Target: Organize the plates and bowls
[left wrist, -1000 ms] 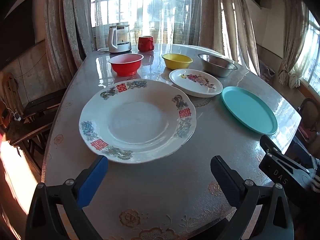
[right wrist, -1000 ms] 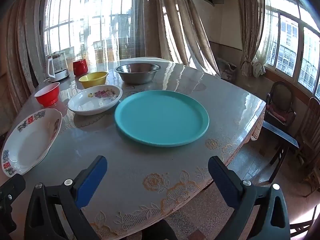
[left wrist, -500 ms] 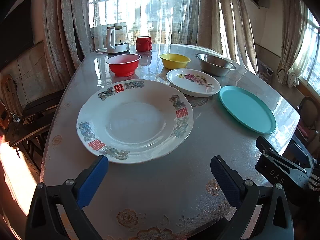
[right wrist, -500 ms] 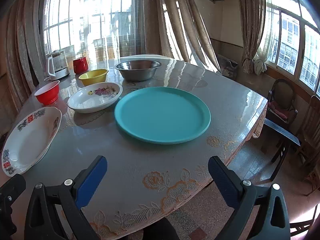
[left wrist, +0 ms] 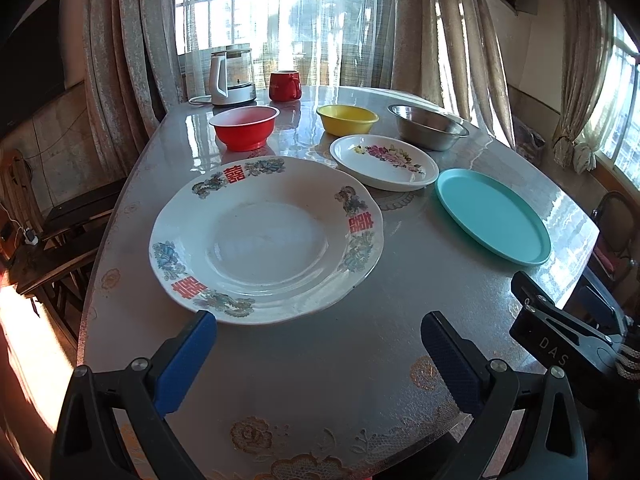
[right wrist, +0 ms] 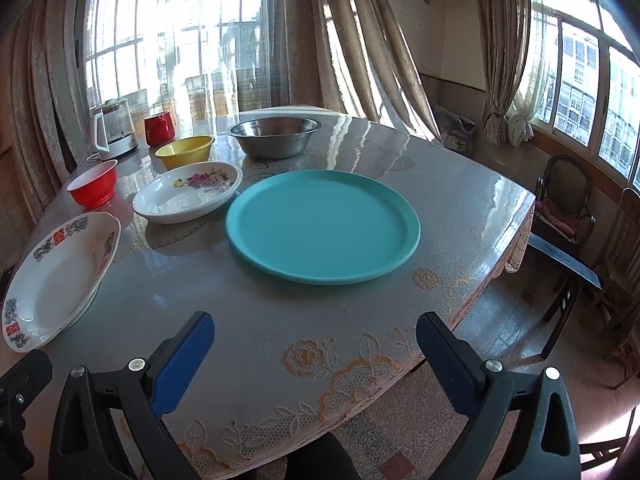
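A glossy table [left wrist: 360, 344] under a clear, lightly pebbled cover over lace with orange floral embroidery carries all the dishes, each apart from the others and each empty. Nearest the left hand-held gripper [left wrist: 318, 344] lies a large, shallow white ceramic plate with a scalloped rim, red characters and blue-green motifs [left wrist: 266, 240]; the blue ribbed pads [left wrist: 188, 354] of that gripper stand spread wide, holding nothing, just short of its near rim. Behind it sit a red plastic bowl with a white rim [left wrist: 244, 127], a smooth yellow plastic bowl [left wrist: 347, 119], a shiny steel basin [left wrist: 428, 127] and an oval white dish printed with pink flowers [left wrist: 384, 162]. The flat, matte turquoise round plate [right wrist: 322, 226] lies ahead of the right hand-held gripper [right wrist: 314, 346], whose jaws are likewise spread and empty above the table's lace edge. At the far end stand a glass kettle with a white handle [left wrist: 232, 78] and a red mug [left wrist: 285, 86]. Only the right wrist view shows the dark wooden chairs [right wrist: 564, 200] and patterned floor; only the left shows the large plate whole.
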Tool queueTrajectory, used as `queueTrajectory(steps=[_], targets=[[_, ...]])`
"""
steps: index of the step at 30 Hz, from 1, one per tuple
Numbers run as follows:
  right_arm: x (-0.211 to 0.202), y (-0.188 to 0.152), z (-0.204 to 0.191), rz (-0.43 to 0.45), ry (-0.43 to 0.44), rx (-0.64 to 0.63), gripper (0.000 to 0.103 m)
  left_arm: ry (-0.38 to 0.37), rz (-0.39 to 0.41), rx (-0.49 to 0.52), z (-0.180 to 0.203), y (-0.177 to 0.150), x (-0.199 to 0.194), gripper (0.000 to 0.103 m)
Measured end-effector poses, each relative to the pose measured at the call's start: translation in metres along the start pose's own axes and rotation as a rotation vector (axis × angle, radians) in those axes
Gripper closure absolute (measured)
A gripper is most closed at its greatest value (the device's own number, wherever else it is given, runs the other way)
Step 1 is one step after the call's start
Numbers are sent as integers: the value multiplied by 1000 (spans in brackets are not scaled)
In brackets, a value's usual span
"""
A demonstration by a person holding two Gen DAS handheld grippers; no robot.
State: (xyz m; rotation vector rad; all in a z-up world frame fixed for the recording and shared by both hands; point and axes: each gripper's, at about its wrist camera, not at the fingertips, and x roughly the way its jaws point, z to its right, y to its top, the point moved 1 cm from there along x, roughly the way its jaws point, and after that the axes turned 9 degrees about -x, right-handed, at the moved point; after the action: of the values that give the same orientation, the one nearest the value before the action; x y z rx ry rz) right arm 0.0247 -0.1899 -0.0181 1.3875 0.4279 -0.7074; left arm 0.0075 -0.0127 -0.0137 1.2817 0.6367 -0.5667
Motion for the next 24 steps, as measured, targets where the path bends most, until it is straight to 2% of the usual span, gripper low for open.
queueTrajectory(steps=[24], targets=[[3, -3, 2, -7, 1, 4, 0, -6, -13, 5, -1, -2, 2, 0]])
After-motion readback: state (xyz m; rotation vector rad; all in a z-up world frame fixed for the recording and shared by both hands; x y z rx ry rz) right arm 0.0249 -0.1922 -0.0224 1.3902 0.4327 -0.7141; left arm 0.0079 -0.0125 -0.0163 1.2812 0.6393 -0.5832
